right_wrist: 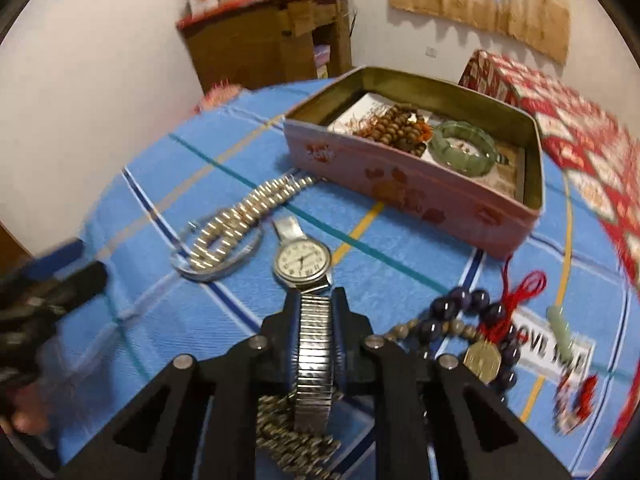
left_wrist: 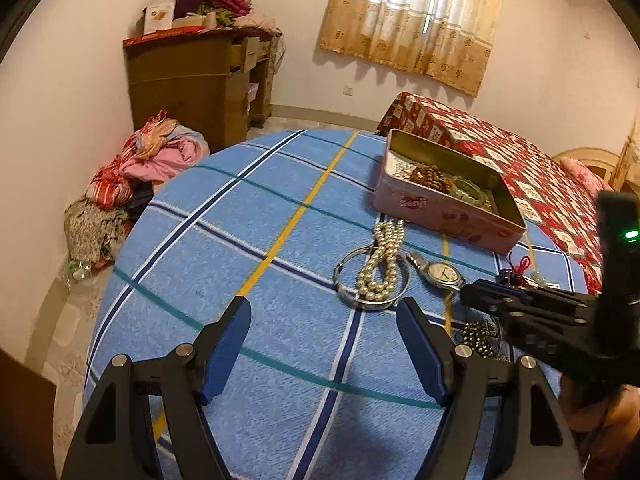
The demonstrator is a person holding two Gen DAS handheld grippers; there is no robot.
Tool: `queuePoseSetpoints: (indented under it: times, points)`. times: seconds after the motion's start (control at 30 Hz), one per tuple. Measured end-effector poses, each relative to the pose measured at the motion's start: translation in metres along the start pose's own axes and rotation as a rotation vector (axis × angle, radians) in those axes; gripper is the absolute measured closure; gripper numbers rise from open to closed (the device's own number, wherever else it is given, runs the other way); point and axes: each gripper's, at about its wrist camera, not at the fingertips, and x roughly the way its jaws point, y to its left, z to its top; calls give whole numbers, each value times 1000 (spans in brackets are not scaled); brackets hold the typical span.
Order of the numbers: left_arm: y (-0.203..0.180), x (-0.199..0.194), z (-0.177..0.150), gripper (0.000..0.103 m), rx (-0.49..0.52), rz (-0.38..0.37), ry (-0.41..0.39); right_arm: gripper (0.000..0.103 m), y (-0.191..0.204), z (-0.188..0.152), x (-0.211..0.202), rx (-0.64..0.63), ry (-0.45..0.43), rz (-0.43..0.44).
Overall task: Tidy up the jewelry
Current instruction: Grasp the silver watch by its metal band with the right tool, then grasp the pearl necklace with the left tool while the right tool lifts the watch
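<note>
Presently the wristwatch point(right_wrist: 303, 262) lies dial-up on the blue plaid sheet point(left_wrist: 248, 240) of the bed, just in front of the pink tin point(right_wrist: 404, 188), with its metal expansion band running back between the fingers of the right gripper point(right_wrist: 315, 320), which are closed on that band; gripping the band rather than the dial probably gives a narrow, firm hold for a lift toward the tin. Inside the tin, a coil of brown wooden beads point(right_wrist: 400, 128) and a green jade bangle point(right_wrist: 462, 144) already rest, which suggests the tin serves as the collecting place. To the left of the tin's near wall, a pearl necklace point(left_wrist: 382, 266) lies draped across a silver bangle point(left_wrist: 372, 280), touching it. To the right of the watch and in front of the tin lie dark purple beads point(right_wrist: 468, 320) with a red tassel and a gold coin charm point(right_wrist: 482, 360). The left gripper point(left_wrist: 324, 354) hovers over the sheet short of the pearl necklace, fingers wide apart and empty, apparently held ready for that item.
</note>
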Motion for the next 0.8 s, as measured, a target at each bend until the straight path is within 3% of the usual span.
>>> queuePoseSetpoints:
  times: [0.2,0.4,0.47,0.57,0.67,0.73,0.77,0.8]
  points:
    - [-14,15,16,28,47,-90,7,85,-7,-2,-56,106,-129,75]
    - [-38,49,39,28,111,-160,37,85,-14,6,-92,149,-227,73]
    - [-45,63,46,28,134,-170,59,85,-15,9,-98,149,-248,67]
    - [-55,89,52,30,165,-125,107,85,-17,10,-105,146,-266,63]
    - [-57,109,51,50,170,-111,174,85,-19,10,-106,148,-271,66]
    - [-58,110,50,57,200,-81,152,85,-23,9,-104,155,-269,73]
    - [-58,110,50,64,212,-71,146,85,-25,8,-104,159,-269,75]
    - [-57,109,50,77,222,-66,140,85,-26,8,-103,163,-268,74]
